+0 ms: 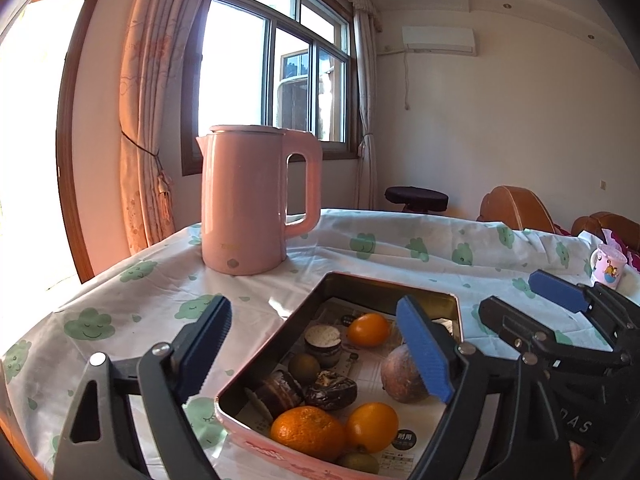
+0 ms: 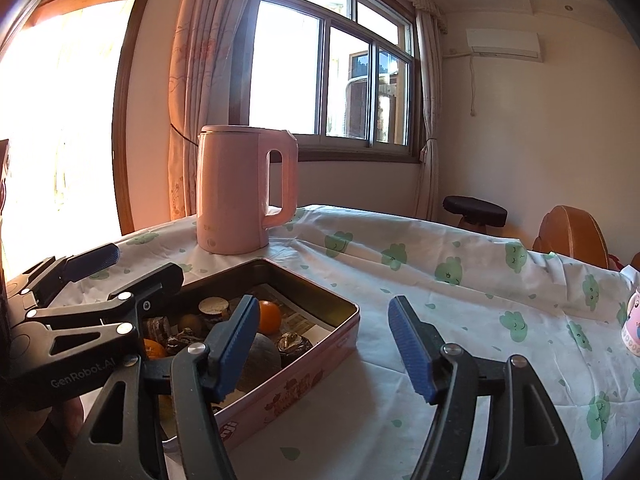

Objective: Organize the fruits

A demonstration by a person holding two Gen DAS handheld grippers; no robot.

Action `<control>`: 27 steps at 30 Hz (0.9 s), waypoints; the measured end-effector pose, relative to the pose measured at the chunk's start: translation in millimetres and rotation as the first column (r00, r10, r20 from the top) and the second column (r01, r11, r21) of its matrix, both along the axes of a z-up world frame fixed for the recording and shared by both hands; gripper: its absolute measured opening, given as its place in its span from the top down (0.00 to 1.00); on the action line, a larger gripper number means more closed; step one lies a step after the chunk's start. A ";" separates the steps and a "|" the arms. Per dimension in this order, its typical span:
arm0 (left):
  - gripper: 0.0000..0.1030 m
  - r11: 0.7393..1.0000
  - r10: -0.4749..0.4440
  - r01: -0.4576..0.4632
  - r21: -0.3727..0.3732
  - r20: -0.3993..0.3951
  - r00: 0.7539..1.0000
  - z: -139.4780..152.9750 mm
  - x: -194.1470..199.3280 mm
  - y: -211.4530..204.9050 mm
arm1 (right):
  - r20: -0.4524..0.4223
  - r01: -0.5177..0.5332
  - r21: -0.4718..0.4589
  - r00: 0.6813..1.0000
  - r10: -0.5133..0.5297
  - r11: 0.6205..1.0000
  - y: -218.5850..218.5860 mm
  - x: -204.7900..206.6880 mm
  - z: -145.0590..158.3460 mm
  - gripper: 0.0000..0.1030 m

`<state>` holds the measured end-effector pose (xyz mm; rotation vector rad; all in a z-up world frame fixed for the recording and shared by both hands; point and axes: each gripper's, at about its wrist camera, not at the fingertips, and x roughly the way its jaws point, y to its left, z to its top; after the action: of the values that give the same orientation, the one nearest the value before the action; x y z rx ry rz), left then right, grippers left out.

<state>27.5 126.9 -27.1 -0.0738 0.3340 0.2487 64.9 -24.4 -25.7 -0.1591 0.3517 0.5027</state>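
Note:
A pink rectangular tin (image 1: 384, 289) (image 2: 320, 354) lined with newspaper sits on the table. It holds three oranges (image 1: 308, 432), a round purple-brown fruit (image 1: 400, 372), small green fruits (image 1: 304, 364) and dark brown pieces (image 1: 331, 390). My left gripper (image 1: 316, 354) is open and empty, above the tin's near left part. My right gripper (image 2: 324, 348) is open and empty, above the tin's right rim; it also shows at the right in the left wrist view (image 1: 516, 300). The left gripper shows at the left in the right wrist view (image 2: 140, 264).
A pink electric kettle (image 1: 248, 200) (image 2: 240, 192) stands behind the tin. A small cartoon mug (image 1: 608, 266) stands at the table's right edge. The table wears a white cloth with green clouds (image 2: 460, 280). Wooden chairs (image 1: 516, 208) and a stool (image 1: 416, 198) stand beyond.

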 end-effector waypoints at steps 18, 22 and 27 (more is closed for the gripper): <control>0.11 1.000 0.006 -0.006 0.003 0.007 1.000 1.7 -3.2 -1.4 | 0.012 0.019 0.032 1.000 -0.019 0.999 -8.4 -2.7 1.8 0.21; 0.09 1.000 0.005 -0.005 0.003 0.008 1.000 1.7 -3.2 -1.5 | 0.011 0.026 0.038 1.000 -0.027 0.999 -9.9 -3.2 2.1 0.19; 0.03 1.000 0.010 -0.010 -0.001 0.013 1.000 2.4 -5.0 -1.0 | 0.006 0.039 0.055 0.999 -0.039 0.998 -14.4 -2.3 2.5 0.16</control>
<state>22.4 125.9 -24.7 -0.0785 0.3210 0.2583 62.6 -38.8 -23.2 -0.1007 0.3337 0.4726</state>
